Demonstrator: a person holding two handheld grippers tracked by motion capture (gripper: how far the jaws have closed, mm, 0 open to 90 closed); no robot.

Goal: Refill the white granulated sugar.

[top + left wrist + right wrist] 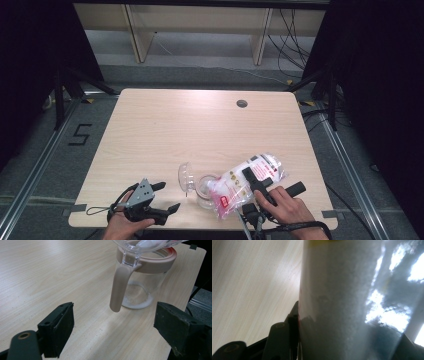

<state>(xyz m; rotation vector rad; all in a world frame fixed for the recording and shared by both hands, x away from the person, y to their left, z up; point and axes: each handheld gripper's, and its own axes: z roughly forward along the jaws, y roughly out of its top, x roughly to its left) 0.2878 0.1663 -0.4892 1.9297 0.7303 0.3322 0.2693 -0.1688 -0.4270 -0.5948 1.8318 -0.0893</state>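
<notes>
A clear jar with a brown rim and handle stands near the table's front edge, its clear lid flipped open to the left. A thin layer of white grains lies in its bottom. My right gripper is shut on a clear bag of white grains, which lies tilted with its mouth at the jar's opening. In the right gripper view the bag sits between the jaws. My left gripper rests open at the front left, its jaws pointing at the jar's handle without touching it.
The wooden table has a round cable hole at the back right. Its right edge runs close behind the jar. Black stands and cables are on the floor on both sides.
</notes>
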